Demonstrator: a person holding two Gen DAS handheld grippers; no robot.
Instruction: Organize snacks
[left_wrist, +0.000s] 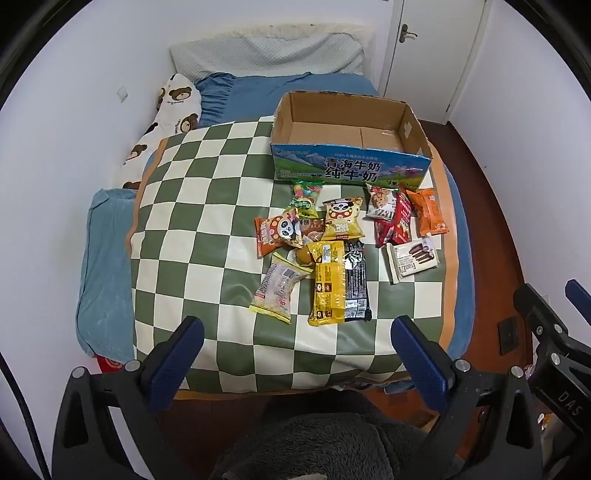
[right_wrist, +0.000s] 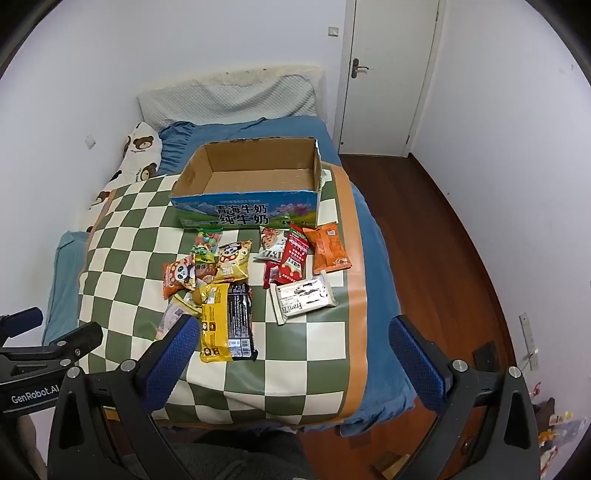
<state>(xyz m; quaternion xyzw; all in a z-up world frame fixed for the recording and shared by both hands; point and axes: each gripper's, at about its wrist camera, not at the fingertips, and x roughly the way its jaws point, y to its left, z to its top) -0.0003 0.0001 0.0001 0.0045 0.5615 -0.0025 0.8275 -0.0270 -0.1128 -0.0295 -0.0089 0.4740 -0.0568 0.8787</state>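
Left gripper and right gripper: jaws fully wide, holding nothing, low in frame near bed's foot edge. Snack packets clustered frame centre on checkered blanket, just below open milk carton box. Blanket's left half bare.

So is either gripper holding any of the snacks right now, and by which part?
Nothing is held. The left gripper and right gripper are both open and empty above the snacks.
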